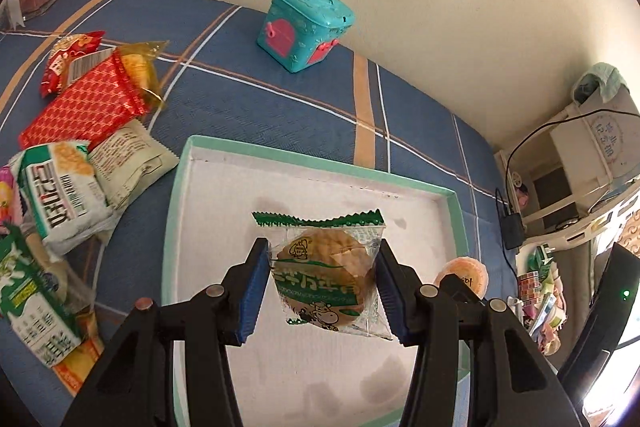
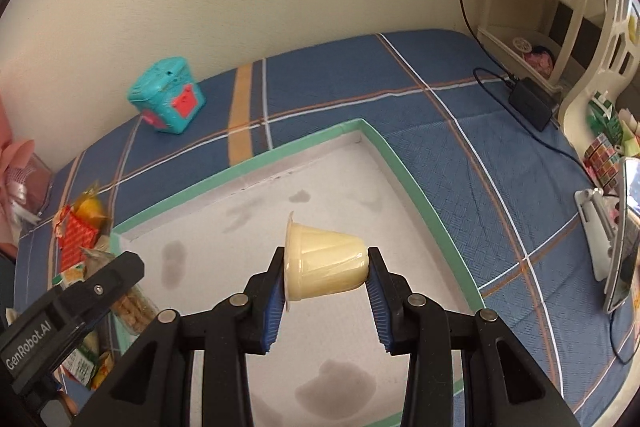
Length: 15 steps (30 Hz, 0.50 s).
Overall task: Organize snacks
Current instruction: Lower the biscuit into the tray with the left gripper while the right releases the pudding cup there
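Two grippers, each clamped on a snack above the tray [image 1: 182,211]; left gripper [image 1: 323,283] at lower centre of its view, pads pressed on both sides of a wrapped bun [image 1: 326,277] in clear film with green trim, hanging over the white tray floor; right gripper [image 2: 327,291] lower centre of its view, jaws narrowly apart and closed on a pale yellow pudding cup [image 2: 322,263] lying sideways, rim to the left; snack pile [image 1: 76,147] at left edge on blue plaid cloth [image 1: 280,99]; teal toy box [image 1: 306,27] upper centre by the wall.
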Available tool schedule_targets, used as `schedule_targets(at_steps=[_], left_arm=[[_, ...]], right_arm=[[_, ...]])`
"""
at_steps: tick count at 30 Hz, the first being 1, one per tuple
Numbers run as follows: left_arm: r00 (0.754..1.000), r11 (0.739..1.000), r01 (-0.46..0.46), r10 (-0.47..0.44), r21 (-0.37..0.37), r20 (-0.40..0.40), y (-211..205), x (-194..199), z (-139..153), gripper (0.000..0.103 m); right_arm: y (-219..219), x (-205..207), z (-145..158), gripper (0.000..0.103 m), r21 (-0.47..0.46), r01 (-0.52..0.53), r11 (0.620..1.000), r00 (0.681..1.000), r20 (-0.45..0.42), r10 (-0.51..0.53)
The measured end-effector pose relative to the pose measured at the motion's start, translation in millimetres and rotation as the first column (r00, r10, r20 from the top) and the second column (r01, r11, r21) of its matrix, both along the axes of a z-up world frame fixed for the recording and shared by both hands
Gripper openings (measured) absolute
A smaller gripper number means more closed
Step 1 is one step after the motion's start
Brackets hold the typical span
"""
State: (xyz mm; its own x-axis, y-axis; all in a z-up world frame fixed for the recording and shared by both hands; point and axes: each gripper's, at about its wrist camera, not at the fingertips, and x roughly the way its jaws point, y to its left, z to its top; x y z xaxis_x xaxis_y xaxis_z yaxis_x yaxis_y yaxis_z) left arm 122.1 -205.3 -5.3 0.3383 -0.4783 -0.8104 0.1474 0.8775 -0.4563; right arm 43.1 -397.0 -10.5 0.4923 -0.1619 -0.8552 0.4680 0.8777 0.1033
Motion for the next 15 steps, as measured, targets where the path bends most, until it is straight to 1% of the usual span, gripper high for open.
schedule_targets(at_steps=[6, 15], left_arm=[[1.0, 0.999, 0.025, -0.025, 0.029, -0.002, -12, 8, -14, 0.053], [0.999, 0.999, 0.042, -0.042, 0.023, -0.005, -20, 15, -22, 0.053]], right_arm=[[-12, 10, -14, 0.04, 0.001, 0.027, 1.0, 0.999, -0.024, -0.027], [-16, 19, -15, 0.04, -0.028, 0.028, 0.999, 0.999, -0.031, -0.029]])
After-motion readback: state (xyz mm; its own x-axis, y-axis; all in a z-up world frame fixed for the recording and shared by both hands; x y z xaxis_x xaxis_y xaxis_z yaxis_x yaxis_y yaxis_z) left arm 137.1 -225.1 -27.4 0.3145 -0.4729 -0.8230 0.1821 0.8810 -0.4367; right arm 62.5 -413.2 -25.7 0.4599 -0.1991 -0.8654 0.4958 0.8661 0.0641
